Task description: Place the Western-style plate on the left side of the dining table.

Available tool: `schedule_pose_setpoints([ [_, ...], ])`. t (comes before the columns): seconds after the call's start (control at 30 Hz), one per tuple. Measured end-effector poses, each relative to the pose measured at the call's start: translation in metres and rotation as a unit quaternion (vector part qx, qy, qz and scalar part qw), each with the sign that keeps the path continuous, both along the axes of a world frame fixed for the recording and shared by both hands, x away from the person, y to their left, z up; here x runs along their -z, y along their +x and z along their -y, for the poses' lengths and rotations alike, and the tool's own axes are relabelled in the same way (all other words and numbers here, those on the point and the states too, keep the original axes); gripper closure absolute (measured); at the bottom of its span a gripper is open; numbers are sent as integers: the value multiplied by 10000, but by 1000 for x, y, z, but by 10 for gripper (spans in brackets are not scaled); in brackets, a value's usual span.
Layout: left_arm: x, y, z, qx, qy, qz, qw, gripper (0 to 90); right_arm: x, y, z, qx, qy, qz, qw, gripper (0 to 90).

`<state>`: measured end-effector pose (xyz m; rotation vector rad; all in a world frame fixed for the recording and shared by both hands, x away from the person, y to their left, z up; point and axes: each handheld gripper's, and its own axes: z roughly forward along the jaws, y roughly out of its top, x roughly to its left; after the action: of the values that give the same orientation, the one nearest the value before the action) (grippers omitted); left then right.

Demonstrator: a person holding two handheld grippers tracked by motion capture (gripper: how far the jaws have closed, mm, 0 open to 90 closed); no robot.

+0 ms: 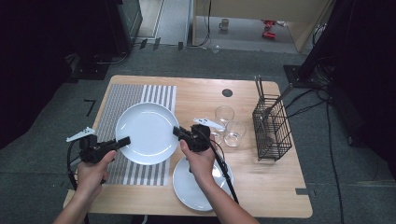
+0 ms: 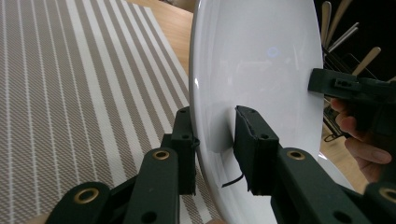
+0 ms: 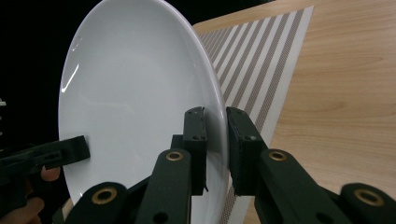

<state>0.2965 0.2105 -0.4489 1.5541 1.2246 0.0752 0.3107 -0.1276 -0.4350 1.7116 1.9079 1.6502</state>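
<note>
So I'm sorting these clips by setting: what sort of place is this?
Probably a staged recording room, not a real kitchen: a wooden table set with a striped placemat, plates and glasses stands on grey carpet, with cables trailing across the floor.

The left hand-held gripper (image 2: pixel 215 149) clamps the near rim of a white plate (image 2: pixel 261 60) standing on edge above a striped placemat (image 2: pixel 70 93) on the wooden counter (image 2: pixel 170 23), while the right hand-held gripper (image 2: pixel 322 81) grips its far rim, with cutlery handles (image 2: pixel 359 42) behind.
</note>
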Motion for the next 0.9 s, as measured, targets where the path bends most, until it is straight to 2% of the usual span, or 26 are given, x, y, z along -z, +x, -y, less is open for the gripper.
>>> schedule_pose_setpoints([
  [0.2,-1,10,-8,-115,62,8,9999,699,-2,14,-10,-16,28,13,10000,797],
  [0.57,-2,29,-22,-341,20,-53,9994,688,-5,41,-27,-46,37,-23,10000,800],
  [0.9,1,45,-33,-486,59,-126,9987,673,-2,58,-44,-73,-102,47,9999,798],
])
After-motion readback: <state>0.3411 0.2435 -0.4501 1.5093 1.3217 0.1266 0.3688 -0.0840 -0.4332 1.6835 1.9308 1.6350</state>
